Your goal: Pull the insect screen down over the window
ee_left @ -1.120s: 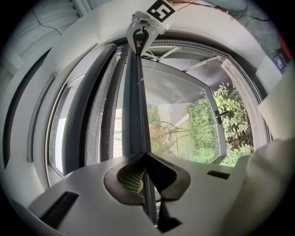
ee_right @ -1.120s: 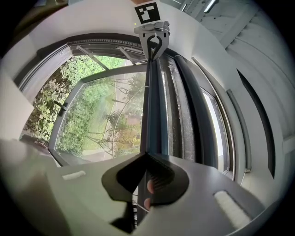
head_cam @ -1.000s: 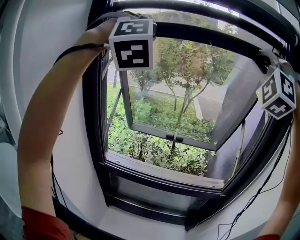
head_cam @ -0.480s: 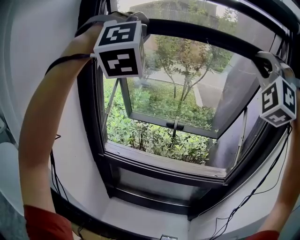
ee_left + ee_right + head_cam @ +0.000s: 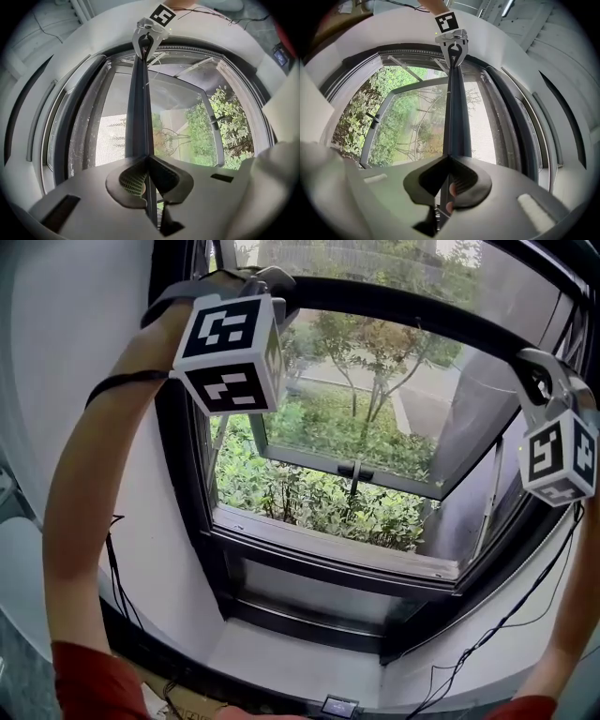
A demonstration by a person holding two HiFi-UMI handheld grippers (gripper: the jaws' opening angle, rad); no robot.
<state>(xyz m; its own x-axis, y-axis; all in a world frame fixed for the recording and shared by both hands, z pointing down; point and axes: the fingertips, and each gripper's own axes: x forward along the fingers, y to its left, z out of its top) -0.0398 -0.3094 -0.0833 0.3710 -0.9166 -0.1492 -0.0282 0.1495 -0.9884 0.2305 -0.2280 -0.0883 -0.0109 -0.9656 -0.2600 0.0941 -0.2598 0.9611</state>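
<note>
The insect screen's dark pull bar (image 5: 403, 317) spans the top of the window opening, with the mesh (image 5: 375, 261) above it. My left gripper (image 5: 267, 285) is shut on the bar's left end, and the bar (image 5: 139, 112) runs straight away from its jaws (image 5: 149, 161) to the right gripper (image 5: 149, 40). My right gripper (image 5: 536, 369) is shut on the bar's right end. In the right gripper view the bar (image 5: 455, 112) leaves the jaws (image 5: 449, 161) toward the left gripper (image 5: 452, 44). Mesh (image 5: 480, 136) shows beside it.
The glass sash (image 5: 356, 474) is swung outward below the bar, its handle (image 5: 354, 470) at the lower edge. Green shrubs (image 5: 319, 502) lie outside. The black window frame (image 5: 319, 563) and white sill (image 5: 281, 652) sit below. Cables (image 5: 487, 643) hang on the right wall.
Both grippers have come lower with the pull bar held between them, and more mesh shows above the bar.
</note>
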